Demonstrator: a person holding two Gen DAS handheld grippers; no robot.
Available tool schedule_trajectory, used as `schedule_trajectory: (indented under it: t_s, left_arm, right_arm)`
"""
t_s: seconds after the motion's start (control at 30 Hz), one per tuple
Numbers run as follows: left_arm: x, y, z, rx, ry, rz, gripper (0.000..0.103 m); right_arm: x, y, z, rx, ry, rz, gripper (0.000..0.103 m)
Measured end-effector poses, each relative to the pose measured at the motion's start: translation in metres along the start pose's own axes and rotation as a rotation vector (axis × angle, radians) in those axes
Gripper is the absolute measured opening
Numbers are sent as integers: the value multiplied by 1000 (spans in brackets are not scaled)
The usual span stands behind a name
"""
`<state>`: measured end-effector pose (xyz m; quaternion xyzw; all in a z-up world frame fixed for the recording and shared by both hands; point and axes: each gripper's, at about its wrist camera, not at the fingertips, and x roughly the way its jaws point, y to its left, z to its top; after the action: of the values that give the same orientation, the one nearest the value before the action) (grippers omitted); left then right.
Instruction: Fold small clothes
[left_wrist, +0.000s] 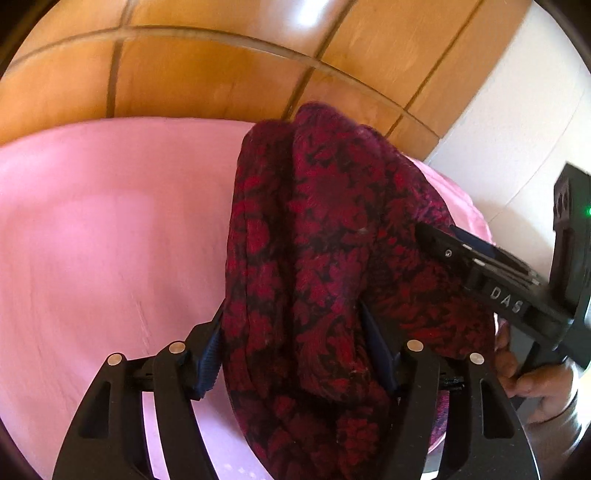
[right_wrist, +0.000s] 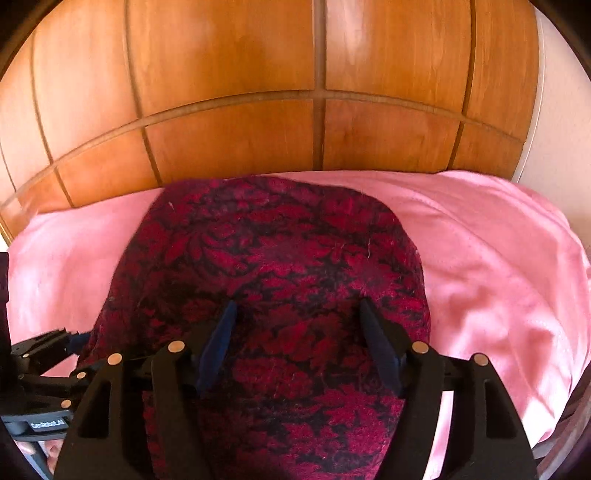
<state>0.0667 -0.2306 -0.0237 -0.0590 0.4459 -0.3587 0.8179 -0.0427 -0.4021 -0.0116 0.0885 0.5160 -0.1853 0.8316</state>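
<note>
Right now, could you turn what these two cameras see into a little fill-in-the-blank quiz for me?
1. The red-and-black patterned garment lies on a sheet coloured ____.
2. Behind the bed stand panels made of ____.
3. In the left wrist view, bunched fabric fills the gap between the left gripper fingers, while the ____ gripper reaches in from the side.

Missing words: pink; wood; right

Both wrist views look steeply down, close over the same red patterned garment (left_wrist: 314, 258) on pink sheet (right_wrist: 498, 258).

Garment (right_wrist: 273, 258) crimson, black floral pattern; sheet (right_wrist: 498, 266) plain pink; headboard (right_wrist: 236, 74) orange-brown wood.
</note>
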Motion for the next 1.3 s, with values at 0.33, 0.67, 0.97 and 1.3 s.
schedule_trajectory:
  t_s: [0.33,0.67,0.97,1.3]
  left_arm:
    - [-25,-19,7,47,-44,83,74]
    - [-60,-32,1,95,-154,177,79]
    - [-62,-18,-6,66,-137,214,84]
    - [-89,-10,-11,23,-195,230,89]
  right_arm:
    - [-12,-13,-2,91,-31,2,84]
    - [-52,6,-17,110,-43,-37,93]
    - [-67,9,-50,126,-5,-71,93]
    - [-80,17,-47,140,-41,-116,95]
